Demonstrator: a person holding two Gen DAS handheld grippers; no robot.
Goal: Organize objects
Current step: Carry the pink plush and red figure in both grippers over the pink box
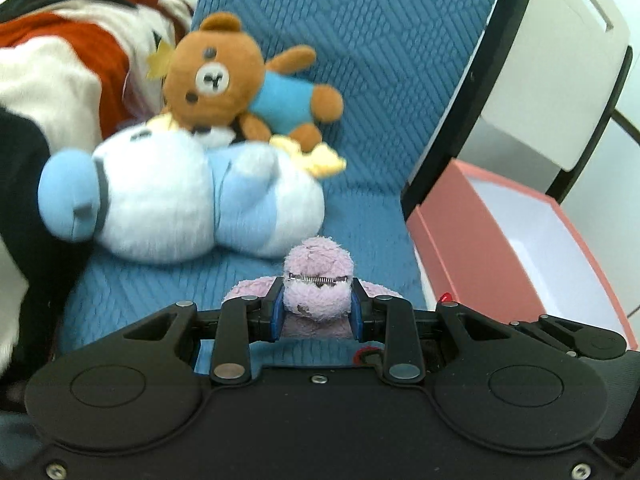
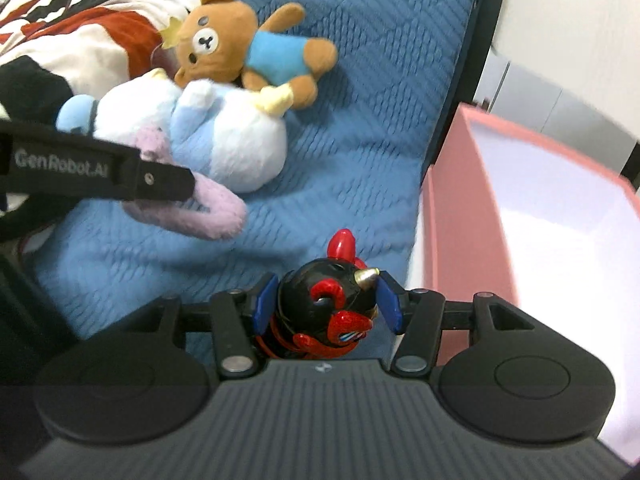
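A blue quilted cover [image 1: 360,60] with a ribbed diamond pattern fills the middle of both views. At upper left lies a white blanket [image 1: 60,52] with rust-red and black stripes. The teddy bear [image 1: 224,76] is brown with a cream muzzle and a sky-blue shirt; below it the bigger plush [image 1: 172,204] is white and pale blue. The small plush [image 1: 318,284] is lilac. The figurine [image 2: 326,304] is glossy black and red with a gold horn. At right, the box [image 1: 500,256] is salmon pink outside, white inside.

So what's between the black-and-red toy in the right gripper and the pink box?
Nothing: only a bare strip of blue quilt separates the toy from the pink box, per the right wrist view.
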